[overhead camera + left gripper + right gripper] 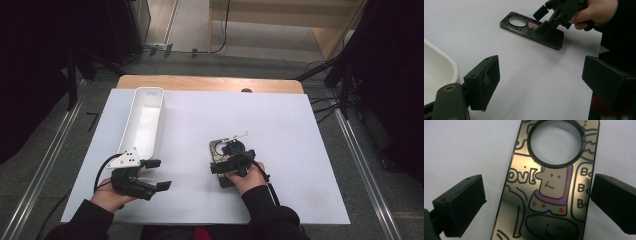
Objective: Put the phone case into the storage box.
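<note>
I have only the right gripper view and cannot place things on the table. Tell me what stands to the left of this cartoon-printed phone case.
Observer: A long white tray stands at the table's left side, well apart from the phone case.
Operator: Report the left gripper.
Observer: The left gripper is by the tray's near end, its jaws open and holding nothing.
Operator: Say what lies beyond the case.
Observer: A thin pale strip lies just past its far end. It is too small to identify.
</note>
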Available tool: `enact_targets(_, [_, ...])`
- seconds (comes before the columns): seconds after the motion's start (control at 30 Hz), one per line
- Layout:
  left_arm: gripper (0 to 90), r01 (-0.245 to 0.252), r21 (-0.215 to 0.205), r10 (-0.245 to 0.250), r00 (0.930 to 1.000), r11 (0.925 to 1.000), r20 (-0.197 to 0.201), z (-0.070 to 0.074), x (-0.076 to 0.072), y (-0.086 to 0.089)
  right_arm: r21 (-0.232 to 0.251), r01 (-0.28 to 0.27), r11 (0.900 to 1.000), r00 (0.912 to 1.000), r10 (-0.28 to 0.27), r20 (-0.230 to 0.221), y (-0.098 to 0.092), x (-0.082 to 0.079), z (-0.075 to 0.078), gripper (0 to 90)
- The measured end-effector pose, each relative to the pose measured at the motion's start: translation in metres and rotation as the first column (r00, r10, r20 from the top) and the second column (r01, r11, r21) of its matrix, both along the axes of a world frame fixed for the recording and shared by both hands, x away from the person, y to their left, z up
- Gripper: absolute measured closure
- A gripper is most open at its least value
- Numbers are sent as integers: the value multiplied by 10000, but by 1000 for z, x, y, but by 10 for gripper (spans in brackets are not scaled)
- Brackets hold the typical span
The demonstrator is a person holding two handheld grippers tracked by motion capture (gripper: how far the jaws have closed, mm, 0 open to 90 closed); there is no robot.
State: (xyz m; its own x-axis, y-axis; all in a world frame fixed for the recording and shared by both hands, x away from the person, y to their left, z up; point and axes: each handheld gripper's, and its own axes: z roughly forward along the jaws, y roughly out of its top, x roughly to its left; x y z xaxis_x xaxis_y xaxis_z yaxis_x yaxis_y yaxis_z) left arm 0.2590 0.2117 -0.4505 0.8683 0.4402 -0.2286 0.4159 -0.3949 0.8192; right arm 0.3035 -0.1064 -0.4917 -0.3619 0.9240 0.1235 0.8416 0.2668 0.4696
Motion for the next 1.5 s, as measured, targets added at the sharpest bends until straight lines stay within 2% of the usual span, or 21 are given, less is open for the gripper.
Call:
enact_targets(0.17, [145, -12, 4, 12, 10000, 10000, -17, 0, 0, 0, -159, 35, 9999, 9997, -38, -222, 0, 1, -3, 1])
enact_targets(0.23, [145, -30, -7, 30, 10000, 10000, -29, 0, 0, 0, -311, 73, 9995, 9999, -75, -82, 0, 1, -3, 44])
enact_targets(0.3, [145, -53, -8, 53, 10000, 10000, -26, -1, 0, -1, -265, 92, 9996, 9998, -96, -158, -1, 1, -3, 45])
enact_targets(0.43, [145, -38, -16, 38, 10000, 10000, -27, 0, 0, 0, -576, 113, 9983, 9997, -125, -207, 2, -1, -5, 45])
enact_targets(0.57, [145, -42, -44, 42, 10000, 10000, -16, 0, 1, 0, -666, 224, 9975, 9991, -246, -333, 3, -1, -7, 45])
enact_targets(0.7, [145, -48, -101, 48, 10000, 9999, -27, 0, 1, 1, -748, 378, 9965, 9988, -399, -267, 5, -2, -8, 48])
enact_targets(0.83, [145, -54, -115, 53, 10000, 9999, -55, 0, 2, 0, -1151, 690, 9910, 9976, -691, 34, 12, -5, -10, 49])
enact_targets(1.07, [145, 11, -46, -11, 10000, 10000, -36, 0, 3, -1, -978, 1079, 9893, 9939, -1051, 332, 13, -9, -12, 54])
enact_targets(1.5, [145, -47, -58, 46, 10000, 10000, -73, -1, 3, -1, -940, 1197, 9883, 9926, -1170, 338, 13, -11, -12, 65])
